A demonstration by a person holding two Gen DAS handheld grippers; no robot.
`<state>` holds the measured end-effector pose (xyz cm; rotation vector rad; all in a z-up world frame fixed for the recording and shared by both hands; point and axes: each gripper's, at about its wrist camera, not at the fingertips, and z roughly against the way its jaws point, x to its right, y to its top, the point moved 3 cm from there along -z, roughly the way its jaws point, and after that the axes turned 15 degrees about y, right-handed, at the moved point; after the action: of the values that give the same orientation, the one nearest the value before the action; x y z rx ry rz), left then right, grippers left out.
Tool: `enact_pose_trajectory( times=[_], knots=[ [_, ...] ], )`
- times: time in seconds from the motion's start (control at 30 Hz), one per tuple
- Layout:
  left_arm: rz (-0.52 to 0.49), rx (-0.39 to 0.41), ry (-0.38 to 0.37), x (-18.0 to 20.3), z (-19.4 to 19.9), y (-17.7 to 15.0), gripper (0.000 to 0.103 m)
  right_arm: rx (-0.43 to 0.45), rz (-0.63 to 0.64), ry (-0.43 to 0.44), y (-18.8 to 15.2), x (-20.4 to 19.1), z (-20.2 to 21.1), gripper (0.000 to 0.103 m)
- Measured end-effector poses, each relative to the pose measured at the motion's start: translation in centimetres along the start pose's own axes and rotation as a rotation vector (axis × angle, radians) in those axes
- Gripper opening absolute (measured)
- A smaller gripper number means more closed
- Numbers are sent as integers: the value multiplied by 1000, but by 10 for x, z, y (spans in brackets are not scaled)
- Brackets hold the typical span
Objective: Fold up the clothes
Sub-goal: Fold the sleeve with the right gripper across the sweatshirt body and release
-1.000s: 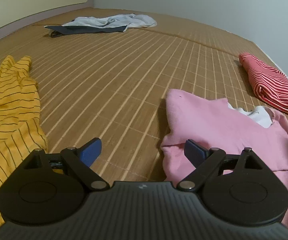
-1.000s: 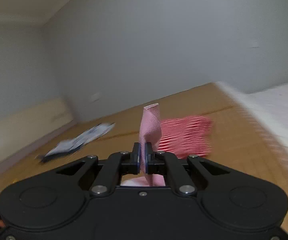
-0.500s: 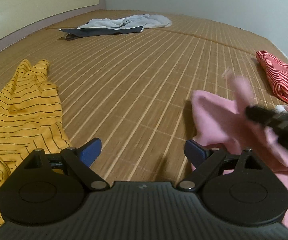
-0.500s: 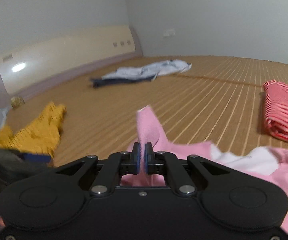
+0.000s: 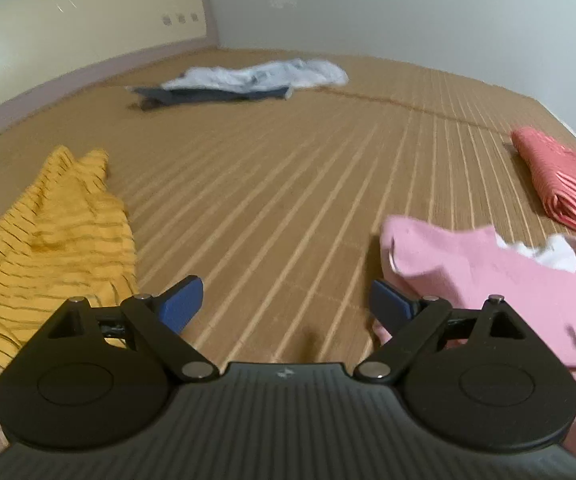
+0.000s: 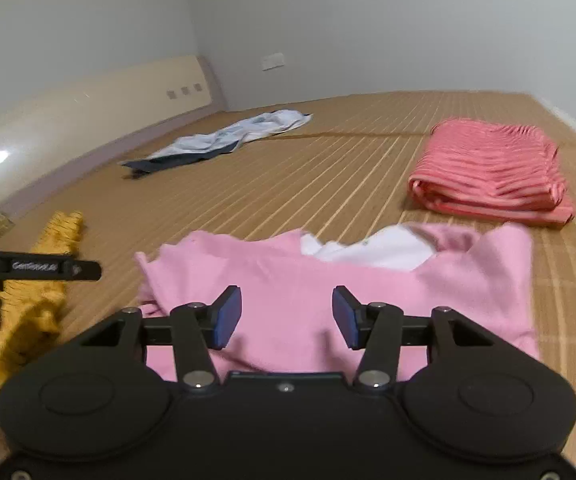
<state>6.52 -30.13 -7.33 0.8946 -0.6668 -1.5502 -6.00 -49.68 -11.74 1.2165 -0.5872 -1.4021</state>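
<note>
The right tool [image 6: 286, 317] hung low over the pink garment [image 6: 328, 280], its blue pads parted and nothing between them. The left tool [image 5: 285, 305] stood wide apart too, empty, over the bare mat [image 5: 288, 184] between the pink garment on its right and the yellow striped garment [image 5: 43, 248] on its left.

The pink garment lay on the bed near the person, roughly squared but loose, with a white inner layer [image 6: 372, 250] showing at its far edge and its left corner rumpled. I judged it part-folded at most. To fold it well, each tool should pinch a corner of one edge, close to the hem, lift both evenly and lay the edge across so no crease bunches. The left corner looked likely to drag.

Farther right lay a red striped garment [image 6: 488, 168], already in a neat folded stack. Far off near the headboard [image 6: 87, 120] sprawled a pale and dark heap [image 6: 215, 142], unfolded. I saw no basket or box anywhere.
</note>
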Motion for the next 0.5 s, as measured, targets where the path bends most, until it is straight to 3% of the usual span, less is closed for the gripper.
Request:
enact_pose_trajectory(
  times=[0.1,0.23,0.33,0.5],
  knots=[
    [34,10,41,-8,-1,0,93,0,10,62,0,-9,-13,52],
    [56,-6,79,-17,-8,1,93,-16,39,121,4,-30,-59,47],
    [49,-16,77,-17,-13,2,93,-73,43,184,-4,-40,-82,46],
    [27,-17,54,-11,-14,2,93,-95,-7,313,-8,-35,-69,46]
  ],
)
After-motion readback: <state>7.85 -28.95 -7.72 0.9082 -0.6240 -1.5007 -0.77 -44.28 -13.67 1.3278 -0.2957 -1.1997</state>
